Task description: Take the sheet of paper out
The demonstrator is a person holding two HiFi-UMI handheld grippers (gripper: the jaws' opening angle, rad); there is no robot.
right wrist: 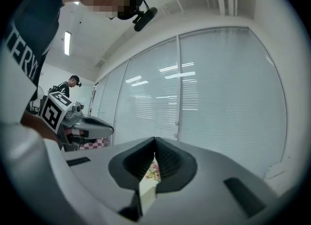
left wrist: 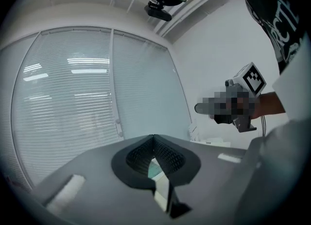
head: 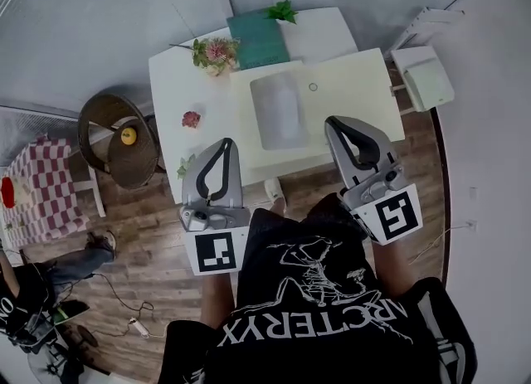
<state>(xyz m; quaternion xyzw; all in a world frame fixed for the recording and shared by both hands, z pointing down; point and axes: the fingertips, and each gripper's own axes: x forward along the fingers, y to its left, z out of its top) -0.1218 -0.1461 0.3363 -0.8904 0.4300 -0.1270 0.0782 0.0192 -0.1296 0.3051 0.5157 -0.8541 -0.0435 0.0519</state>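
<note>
In the head view a pale, glossy sheet or sleeve [head: 278,109] lies on a cream mat [head: 348,92] on the white table [head: 178,84]. A teal folder [head: 259,40] lies behind it. My left gripper [head: 226,141] is held in front of the table's near edge, its tips touching and nothing between them. My right gripper [head: 331,121] hovers over the mat's near edge, likewise shut and empty. Both gripper views look out level at window blinds, over the shut left gripper [left wrist: 153,136] and the shut right gripper [right wrist: 155,139]. Neither shows the sheet.
A flower bunch [head: 216,51], a pink blossom [head: 192,119], a green leaf [head: 282,12] and a small ring [head: 312,87] lie on the table. A white device [head: 427,75] stands at its right. A wicker chair [head: 116,138] and a checked cloth [head: 33,192] are left.
</note>
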